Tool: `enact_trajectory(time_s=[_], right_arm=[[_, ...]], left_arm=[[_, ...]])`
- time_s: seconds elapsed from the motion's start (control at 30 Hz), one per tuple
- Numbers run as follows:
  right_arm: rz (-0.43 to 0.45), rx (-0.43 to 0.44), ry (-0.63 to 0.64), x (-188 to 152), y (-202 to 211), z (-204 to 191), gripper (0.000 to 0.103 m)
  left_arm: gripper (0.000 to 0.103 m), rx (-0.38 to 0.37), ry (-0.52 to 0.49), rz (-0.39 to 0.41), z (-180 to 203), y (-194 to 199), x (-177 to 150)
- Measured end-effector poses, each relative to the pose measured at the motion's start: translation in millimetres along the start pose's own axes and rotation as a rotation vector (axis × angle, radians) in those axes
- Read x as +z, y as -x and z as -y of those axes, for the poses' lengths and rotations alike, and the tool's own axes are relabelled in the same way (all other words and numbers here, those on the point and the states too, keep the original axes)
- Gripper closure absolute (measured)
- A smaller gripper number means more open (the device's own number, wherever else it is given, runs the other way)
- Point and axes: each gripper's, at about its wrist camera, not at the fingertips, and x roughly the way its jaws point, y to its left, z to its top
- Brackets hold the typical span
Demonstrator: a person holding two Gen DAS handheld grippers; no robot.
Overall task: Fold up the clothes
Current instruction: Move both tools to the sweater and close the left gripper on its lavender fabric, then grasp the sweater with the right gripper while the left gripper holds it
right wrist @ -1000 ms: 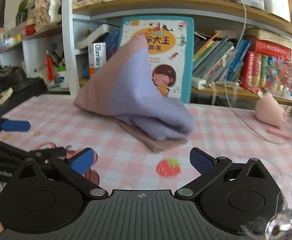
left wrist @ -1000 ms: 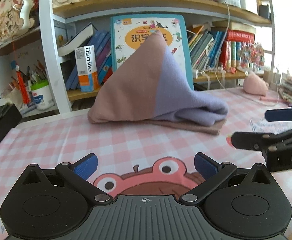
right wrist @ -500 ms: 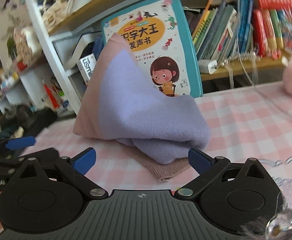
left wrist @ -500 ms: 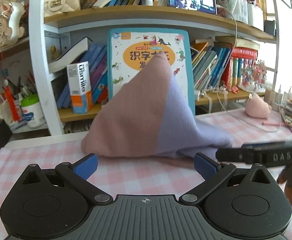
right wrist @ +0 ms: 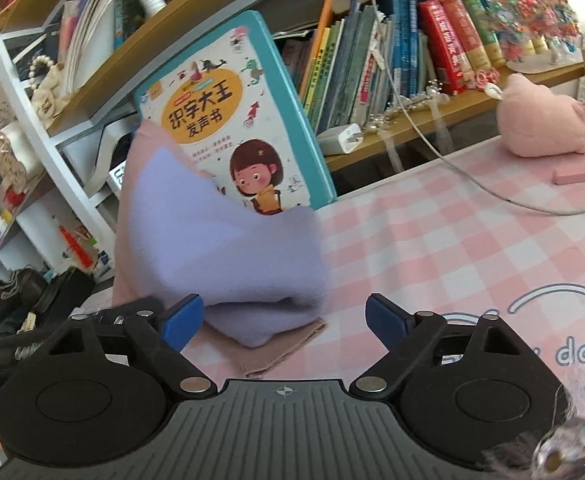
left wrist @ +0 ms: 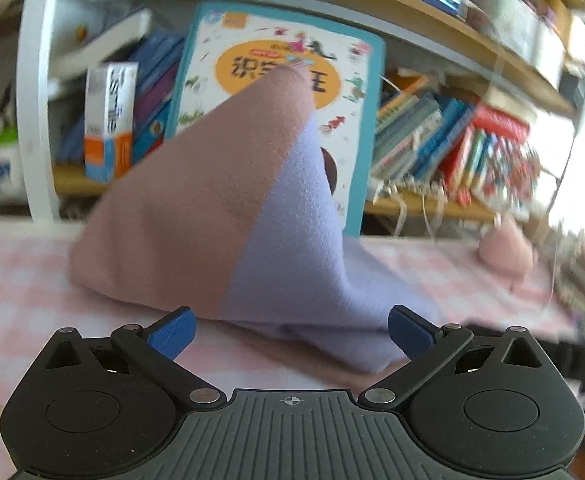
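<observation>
1. Garment (left wrist: 228, 208) lies heaped on the table (right wrist: 452, 240), leaning against a book (right wrist: 228, 120)
2. Left gripper (left wrist: 291, 334): jaws apart, garment's near fold between the tips, untouched
3. Right gripper (right wrist: 283, 322): jaws closing around its corner, not pressing

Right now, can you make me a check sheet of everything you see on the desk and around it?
Surface: pink checked cloth.
Job's things: pink-and-purple garment, heaped, leaning on a book.
Clutter: pink plush; pink bar.
Grippers: left gripper open at the garment's near edge; right gripper closing, pads off the cloth.
Cables: grey cable crossing the desk.
Surroundings: crowded bookshelves.
</observation>
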Motion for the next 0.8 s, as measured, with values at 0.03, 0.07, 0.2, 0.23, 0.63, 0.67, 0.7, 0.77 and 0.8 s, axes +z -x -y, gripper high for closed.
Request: enact_trajectory(time_s=[0.03, 0.07, 0.2, 0.23, 0.63, 0.67, 0.7, 0.77, 0.8], right_arm=[[0.002, 0.003, -0.006, 0.0, 0.9, 1.6, 0.015], [0.004, 0.007, -0.013, 0.3, 1.8, 2.8, 0.015], [0.024, 0.017, -0.04, 2.5, 6.4, 7.3, 0.014], [0.025, 0.022, -0.049, 2.7, 6.9, 8.6, 0.014], [-0.006, 0.126, -0.116, 0.7, 7.6, 13.5, 0.014], [-0.013, 0.144, -0.121, 0.4, 7.3, 12.8, 0.014], [-0.026, 0.165, -0.129, -0.4, 6.0, 12.0, 0.014], [-0.058, 0.208, -0.153, -2.8, 2.4, 10.6, 0.014], [-0.077, 0.226, -0.165, -4.7, -0.2, 9.5, 0.014]], left_arm=[[0.0, 0.004, 0.03, 0.006, 0.3, -3.8, 0.1], [0.0, 0.01, 0.059, 0.013, 0.7, -7.6, 0.2], [0.007, 0.05, 0.118, 0.032, 3.5, -24.1, -3.2], [0.009, 0.046, 0.13, 0.032, 3.2, -27.5, -4.1], [0.082, -0.054, 0.185, 0.015, -40.8, 6.3, 3.1], [0.082, -0.062, 0.179, 0.011, -46.8, 15.1, 0.4], [0.082, -0.073, 0.169, 0.002, -54.1, 25.7, -4.0], [0.082, -0.086, 0.155, -0.016, -67.5, 43.6, -11.7], [0.082, -0.091, 0.149, -0.023, -74.3, 52.3, -14.9]])
